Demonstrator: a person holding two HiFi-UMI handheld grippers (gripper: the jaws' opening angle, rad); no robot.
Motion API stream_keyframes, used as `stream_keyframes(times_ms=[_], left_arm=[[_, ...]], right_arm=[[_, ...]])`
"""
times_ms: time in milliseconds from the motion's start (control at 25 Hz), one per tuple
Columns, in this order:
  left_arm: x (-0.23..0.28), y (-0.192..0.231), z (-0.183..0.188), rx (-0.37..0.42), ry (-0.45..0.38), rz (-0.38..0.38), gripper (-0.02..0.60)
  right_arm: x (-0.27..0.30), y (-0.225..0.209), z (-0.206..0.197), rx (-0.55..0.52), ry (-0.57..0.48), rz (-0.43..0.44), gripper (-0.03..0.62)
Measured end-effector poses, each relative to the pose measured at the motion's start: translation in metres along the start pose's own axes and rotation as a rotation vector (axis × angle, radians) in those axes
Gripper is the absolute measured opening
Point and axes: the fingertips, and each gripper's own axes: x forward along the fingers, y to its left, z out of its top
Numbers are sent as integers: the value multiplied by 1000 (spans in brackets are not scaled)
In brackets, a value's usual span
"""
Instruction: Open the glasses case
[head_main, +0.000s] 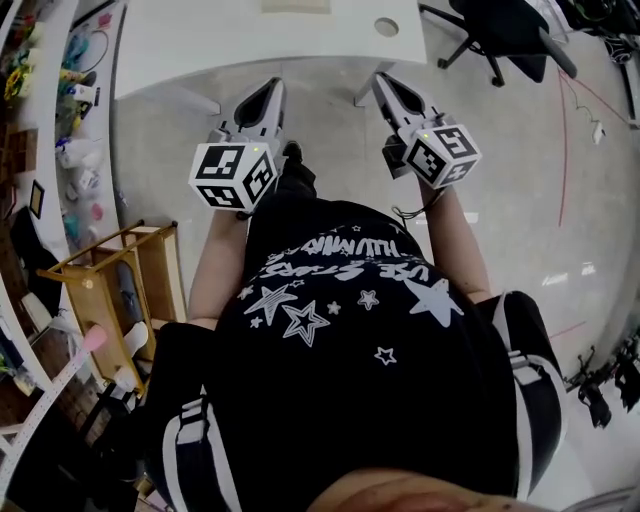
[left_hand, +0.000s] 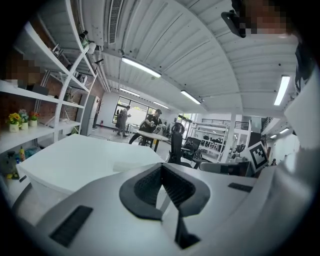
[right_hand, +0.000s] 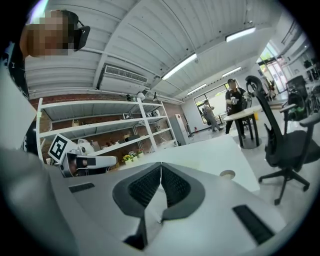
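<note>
Approach step, nothing handled yet. Your left gripper (head_main: 272, 90) and right gripper (head_main: 386, 82) hang side by side over the floor, short of the white surface (head_main: 190, 45), both aimed roughly level at it. The fingers on both are pressed together tip to tip with nothing between them; the left gripper view and right gripper view both show that.

The glasses case is not clearly in view. A pale flat patch (head_main: 295, 5) at the far edge of the surface in the head view may be it, can't tell.

Step in to the surface and get the case centred in the head view. Spread both sets of fingers before you come down. Likely plan: one gripper pins the base, the other takes the lid edge opposite the hinge. Mind the round cable hole (head_main: 386, 27) ahead of the right gripper and work clear of it.
</note>
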Motion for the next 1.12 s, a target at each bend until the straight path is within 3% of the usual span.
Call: stream_keyframes(times_ms=[640,1120], left_arm=[[85,110,26,19,68,-118,12],[125,137,14,27,127,-164,12]], right_arm=[[129,-31,40,-2,-25,-186,9],[156,-59,42,-46,-4,-294,9]])
